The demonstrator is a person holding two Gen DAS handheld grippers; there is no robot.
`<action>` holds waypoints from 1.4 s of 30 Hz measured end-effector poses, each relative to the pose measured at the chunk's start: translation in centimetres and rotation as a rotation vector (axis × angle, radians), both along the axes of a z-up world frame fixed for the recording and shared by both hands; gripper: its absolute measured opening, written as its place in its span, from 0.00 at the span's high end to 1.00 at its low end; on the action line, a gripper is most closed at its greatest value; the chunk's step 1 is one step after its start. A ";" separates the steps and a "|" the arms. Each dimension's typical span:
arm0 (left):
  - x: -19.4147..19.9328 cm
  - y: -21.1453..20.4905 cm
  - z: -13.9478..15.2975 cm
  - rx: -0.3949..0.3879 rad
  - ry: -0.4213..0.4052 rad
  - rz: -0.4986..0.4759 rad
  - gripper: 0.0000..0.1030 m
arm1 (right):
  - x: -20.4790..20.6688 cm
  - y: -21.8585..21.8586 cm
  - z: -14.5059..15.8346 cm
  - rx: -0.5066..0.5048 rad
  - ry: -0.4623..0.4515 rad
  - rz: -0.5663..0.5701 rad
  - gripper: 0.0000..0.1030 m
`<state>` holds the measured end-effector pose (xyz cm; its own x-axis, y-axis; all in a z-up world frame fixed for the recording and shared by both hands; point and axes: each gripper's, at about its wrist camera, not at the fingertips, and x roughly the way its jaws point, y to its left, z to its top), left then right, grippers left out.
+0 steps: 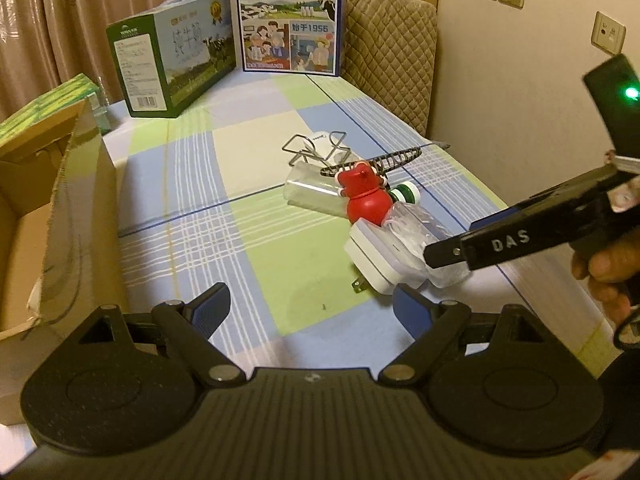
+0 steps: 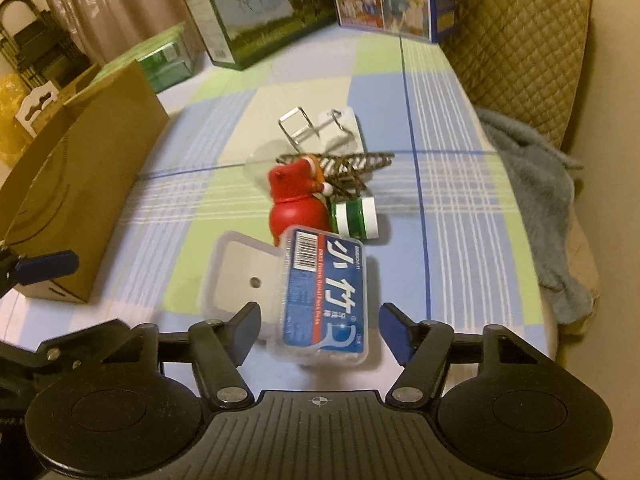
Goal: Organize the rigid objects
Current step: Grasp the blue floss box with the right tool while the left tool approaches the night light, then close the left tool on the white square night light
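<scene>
Checked tablecloth (image 2: 452, 184), covering a table. Item: clear floss box (image 2: 320, 300) with blue label, lying between the two fingers of the right gripper (image 2: 320, 332); jaws parted, a gap visible on each side of the box, pads not pressing it. The box leans partly on a white plug adapter (image 2: 240, 276), which lies flat just to its left. Behind these, a small heap: red bear bottle (image 2: 296, 204), green-and-white jar (image 2: 356, 218) on its side touching the bottle, patterned hair clip (image 2: 344, 166) across the top, wire clip (image 2: 308, 126) on a white block farther back. Left gripper (image 1: 312, 316): jaws wide apart, nothing between them, bare cloth below; the adapter's corner (image 1: 380, 264) lies just beyond its right finger. Cardboard box (image 2: 80, 200), open, stands at the left edge, well apart from the heap. Two milk cartons (image 1: 176, 64) at the far end.
</scene>
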<state>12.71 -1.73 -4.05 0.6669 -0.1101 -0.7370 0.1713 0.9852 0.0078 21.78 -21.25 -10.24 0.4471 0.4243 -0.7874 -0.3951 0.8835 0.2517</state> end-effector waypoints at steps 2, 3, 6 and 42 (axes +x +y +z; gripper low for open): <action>0.3 -0.1 -0.3 -0.001 0.005 -0.002 0.17 | 0.6 -0.1 -0.6 0.012 0.024 -0.002 0.40; 0.4 -0.1 -0.4 -0.001 0.008 -0.002 0.17 | 0.7 -0.1 -0.8 0.019 0.033 -0.001 0.41; 0.7 -0.1 -0.8 -0.003 0.014 -0.003 0.17 | 0.8 -0.1 -1.2 0.024 0.043 0.009 0.46; 5.4 -5.7 -6.5 0.260 -0.047 -0.488 0.23 | -0.3 -1.2 -0.8 -0.037 -0.021 0.020 0.47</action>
